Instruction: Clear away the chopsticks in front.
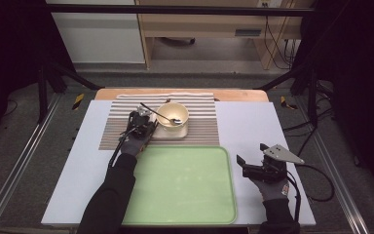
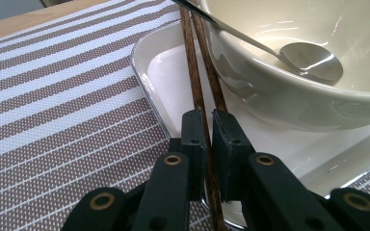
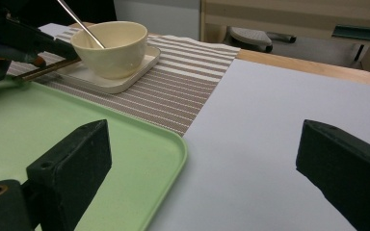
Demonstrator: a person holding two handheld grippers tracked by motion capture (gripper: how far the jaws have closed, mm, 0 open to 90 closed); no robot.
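overhead forward-down; claw cams close, sharing bowl [image 2: 294,57].

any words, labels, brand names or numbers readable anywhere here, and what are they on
No text can be read in any view.
Right glove: a small red and white mark at the cuff, too small to read.
Bowl, white square plate, spoon, chopsticks, striped placemat and green tray: no lettering visible.
Yellow and black floor markers: stripes, no words.
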